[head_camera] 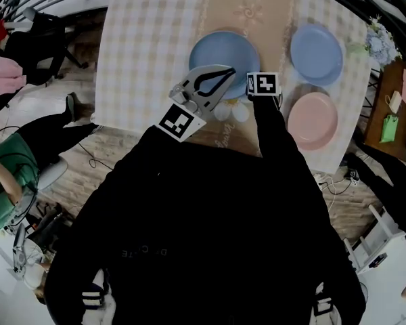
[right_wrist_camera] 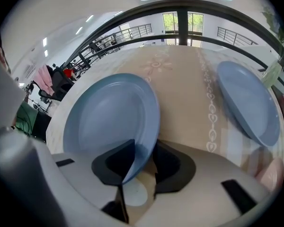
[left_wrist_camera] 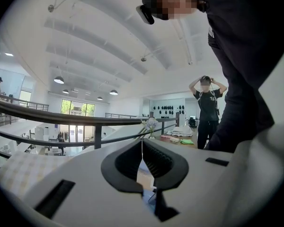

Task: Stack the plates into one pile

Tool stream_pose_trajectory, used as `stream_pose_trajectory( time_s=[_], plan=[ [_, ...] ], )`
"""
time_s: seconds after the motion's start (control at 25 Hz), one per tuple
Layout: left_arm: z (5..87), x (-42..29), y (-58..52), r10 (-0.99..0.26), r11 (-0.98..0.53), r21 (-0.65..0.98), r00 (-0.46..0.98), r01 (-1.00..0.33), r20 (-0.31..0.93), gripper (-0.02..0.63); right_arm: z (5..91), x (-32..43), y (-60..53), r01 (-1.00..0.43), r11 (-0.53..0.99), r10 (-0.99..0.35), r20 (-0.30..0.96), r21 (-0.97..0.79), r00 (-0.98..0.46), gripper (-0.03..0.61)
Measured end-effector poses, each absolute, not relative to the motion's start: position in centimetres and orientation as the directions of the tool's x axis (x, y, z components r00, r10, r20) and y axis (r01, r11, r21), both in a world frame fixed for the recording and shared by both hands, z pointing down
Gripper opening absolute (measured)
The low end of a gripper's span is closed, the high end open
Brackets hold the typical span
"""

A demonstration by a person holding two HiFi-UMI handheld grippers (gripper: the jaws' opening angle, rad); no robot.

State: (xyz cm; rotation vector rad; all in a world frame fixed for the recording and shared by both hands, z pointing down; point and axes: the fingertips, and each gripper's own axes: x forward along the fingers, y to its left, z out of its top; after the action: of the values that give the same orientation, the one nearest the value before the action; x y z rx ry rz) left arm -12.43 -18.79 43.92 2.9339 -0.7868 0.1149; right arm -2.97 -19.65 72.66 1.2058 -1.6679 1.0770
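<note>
The table (head_camera: 142,46), spread with a checked cloth and a beige runner down its middle, fills the upper part of the head view; your dark sleeves and torso cover the lower part.

Three plates lie apart on it, none stacked. The blue plate (head_camera: 213,46) sits on the runner, nearest you. The paler blue plate (head_camera: 316,53) lies to its right near the far edge. The pink plate (head_camera: 312,119) lies just nearer you than the paler one, close to it but not touching.

Your left gripper (head_camera: 229,73) is held roughly level over the near edge of the blue plate. Its jaws are closed tip to tip with nothing between them, as the left gripper view confirms; that view looks out across the room to a railing and a standing person (left_wrist_camera: 209,108).

Your right gripper (right_wrist_camera: 144,145) points steeply down at the right-hand near rim of the blue plate, its marker cube (head_camera: 262,83) hiding the jaws from the head view. In the right gripper view the jaws stand moderately apart astride that rim. The rim crosses the gap on a slant, and cloth shows between it and the right-hand pad, so the pads do not clamp it. The plate appears to rest flat on the runner.

A small bunch of flowers (head_camera: 379,42) stands at the table's far right corner.
</note>
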Motion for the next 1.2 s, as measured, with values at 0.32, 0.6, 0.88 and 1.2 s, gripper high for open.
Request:
stream_pose_trajectory(
  time_s=[0.32,0.6,0.88,1.2],
  plan=[
    [43.7,-12.2,-18.5,-0.489,-0.866,0.063,0.866,-0.496,0.104,0.021,72.2,-2.7,-19.4,-0.953,0.092,-0.323,0.897,-0.289,-0.303,0.074],
    [43.6,-11.4,-17.7,-0.480,-0.871,0.060,0.870,-0.488,0.109,0.021,70.9,-2.6,-19.1,-0.898,-0.034,-0.375,0.839,-0.438,-0.395,0.030],
    [43.3,-10.4,-16.9,-0.470,-0.877,0.045,0.875,-0.478,0.113,0.021,69.7,-1.8,-19.1,-0.872,-0.064,-0.403,0.812,-0.485,-0.422,0.020],
    [43.0,-9.2,-15.7,-0.454,-0.887,0.036,0.884,-0.460,0.115,0.021,68.8,0.2,-17.9,-0.866,-0.088,-0.425,0.805,-0.492,-0.414,0.023]
  ],
)
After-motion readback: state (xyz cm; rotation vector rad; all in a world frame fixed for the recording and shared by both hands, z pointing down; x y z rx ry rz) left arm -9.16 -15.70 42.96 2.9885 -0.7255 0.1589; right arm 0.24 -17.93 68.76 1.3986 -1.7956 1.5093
